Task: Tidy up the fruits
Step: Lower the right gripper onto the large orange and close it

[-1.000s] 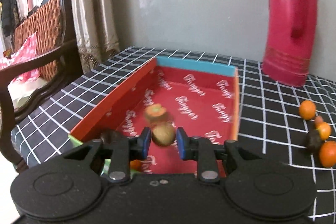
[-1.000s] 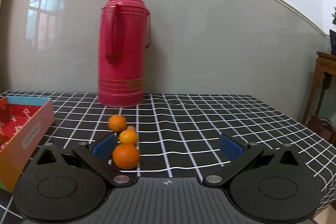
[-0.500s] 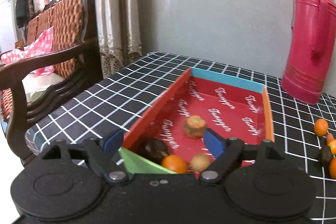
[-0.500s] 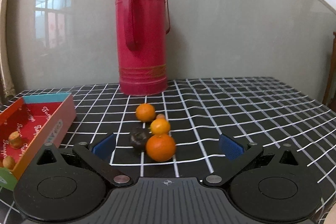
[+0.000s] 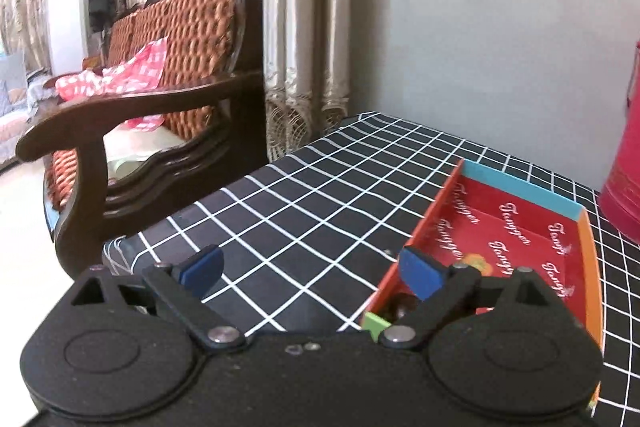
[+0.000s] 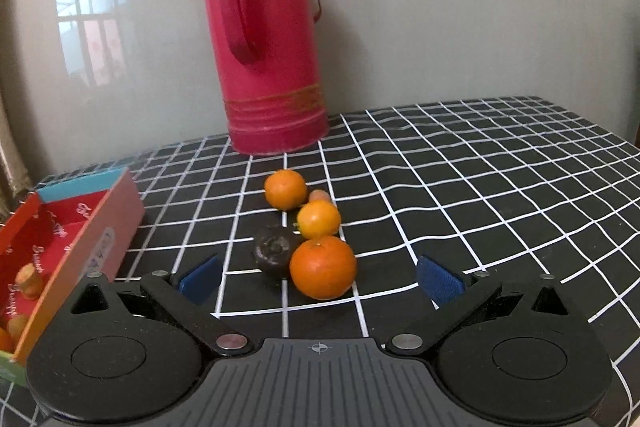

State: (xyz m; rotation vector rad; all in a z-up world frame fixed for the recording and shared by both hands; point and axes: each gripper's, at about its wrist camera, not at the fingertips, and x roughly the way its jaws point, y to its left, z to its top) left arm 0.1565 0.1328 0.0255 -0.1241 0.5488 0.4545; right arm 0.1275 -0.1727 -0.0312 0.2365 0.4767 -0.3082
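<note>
- Five loose fruits sit on the black grid tablecloth [image 6: 480,187] ahead of the right gripper [image 6: 320,279]: big orange [image 6: 323,267] nearest, dark fruit [image 6: 274,251] touching its left side, mid orange [image 6: 319,219] just behind, far orange [image 6: 285,188] further back, small orange-brown piece [image 6: 320,195] half hidden between the last two.
- Right gripper's jaws stand wide apart, nothing gripped; big orange & dark fruit lie just beyond the blue pads [image 6: 438,283], in line w/ the gap between them.
- Left gripper [image 5: 308,273]: jaws opening, wide, nothing between them, only tablecloth [image 5: 320,195] below.
- Red box [image 5: 520,227] lies to the right of that gap; its near left wall runs behind the right pad [image 5: 420,277]. Inside: an orange-topped fruit [image 5: 474,263] & a dark shape at the near corner, partly hidden.
- Right wrist view: box [image 6: 92,239] at far left w/ tan fruits [image 6: 30,277] inside.
- Red thermos [image 6: 268,39] upright at the wall, well behind the fruits.
- Open cloth right of the fruits to the table edge; left view shows table's left edge, wooden sofa [image 5: 160,99] beyond it.
</note>
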